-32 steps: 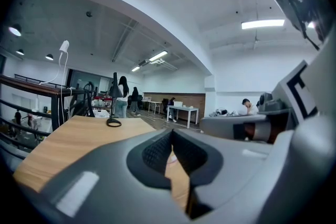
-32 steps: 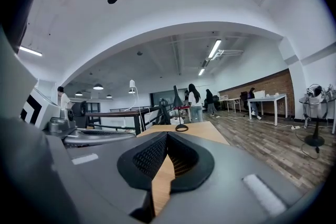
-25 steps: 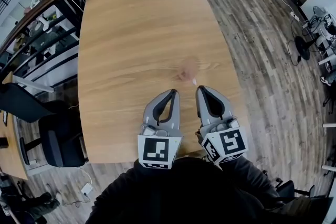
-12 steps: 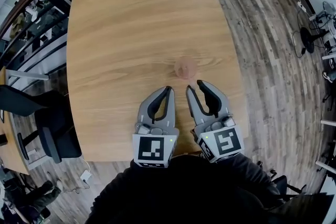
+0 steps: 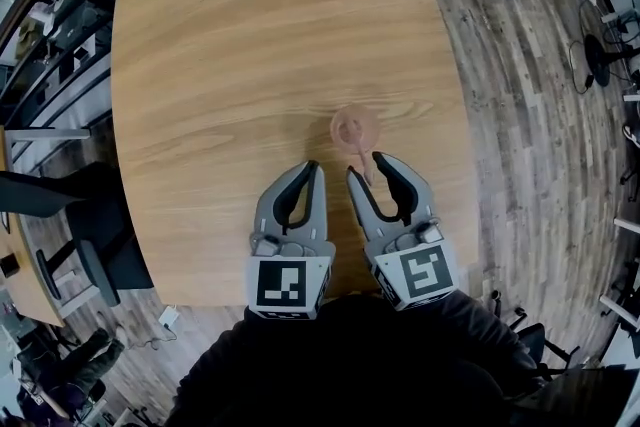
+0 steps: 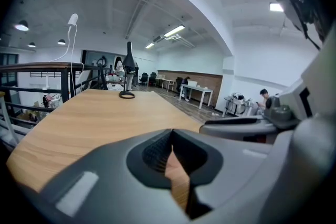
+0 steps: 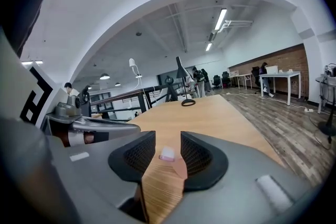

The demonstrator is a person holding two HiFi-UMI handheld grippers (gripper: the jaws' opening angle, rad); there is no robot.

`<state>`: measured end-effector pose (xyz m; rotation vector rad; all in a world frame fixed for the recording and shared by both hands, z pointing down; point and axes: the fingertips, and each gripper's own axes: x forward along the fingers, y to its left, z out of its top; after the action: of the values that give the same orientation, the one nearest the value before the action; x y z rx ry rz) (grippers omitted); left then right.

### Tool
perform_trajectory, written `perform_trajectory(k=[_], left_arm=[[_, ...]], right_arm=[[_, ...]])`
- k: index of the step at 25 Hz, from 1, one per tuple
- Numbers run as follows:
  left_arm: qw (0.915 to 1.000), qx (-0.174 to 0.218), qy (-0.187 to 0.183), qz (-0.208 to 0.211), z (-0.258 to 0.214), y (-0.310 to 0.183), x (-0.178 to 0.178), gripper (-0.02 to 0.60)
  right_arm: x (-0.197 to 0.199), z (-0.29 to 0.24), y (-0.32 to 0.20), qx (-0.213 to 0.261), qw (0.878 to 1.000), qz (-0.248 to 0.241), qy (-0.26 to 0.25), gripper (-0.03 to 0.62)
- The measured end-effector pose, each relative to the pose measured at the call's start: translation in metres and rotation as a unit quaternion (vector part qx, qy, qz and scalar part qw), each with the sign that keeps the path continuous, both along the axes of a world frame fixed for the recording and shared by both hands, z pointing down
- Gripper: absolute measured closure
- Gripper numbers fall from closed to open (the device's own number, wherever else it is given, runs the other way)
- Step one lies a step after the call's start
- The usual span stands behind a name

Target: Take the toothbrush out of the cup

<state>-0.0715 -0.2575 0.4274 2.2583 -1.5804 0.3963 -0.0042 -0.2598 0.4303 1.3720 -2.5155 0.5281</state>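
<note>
Toothbrush (image 7: pixel 167 153) sits between jaws of right gripper (image 5: pixel 365 167), just opened; left gripper (image 6: pixel 171 136) jaws clenched.

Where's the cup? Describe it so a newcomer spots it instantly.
Start at the wooden table; near its close edge, just ahead of the right gripper, stands a small translucent pink cup. A toothbrush leans out of it; the table's only other item, a black ring, lies at the far end.

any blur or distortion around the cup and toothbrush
Head view: even light, the pink cup small and pale against the table, floorboards bowed by the lens. Right gripper view: strong fisheye, the toothbrush blurred close to the lens. Left gripper view: same fisheye, black corners.
</note>
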Motion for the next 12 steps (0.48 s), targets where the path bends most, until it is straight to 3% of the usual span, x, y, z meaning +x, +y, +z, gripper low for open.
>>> perform_trajectory(k=[12], left_arm=[[0.9997,-0.023,-0.002,0.003,0.014,-0.002,-0.005,0.574]], right_arm=[[-0.002,0.018,-0.005,-0.029,0.999,0.013,0.018,0.444]])
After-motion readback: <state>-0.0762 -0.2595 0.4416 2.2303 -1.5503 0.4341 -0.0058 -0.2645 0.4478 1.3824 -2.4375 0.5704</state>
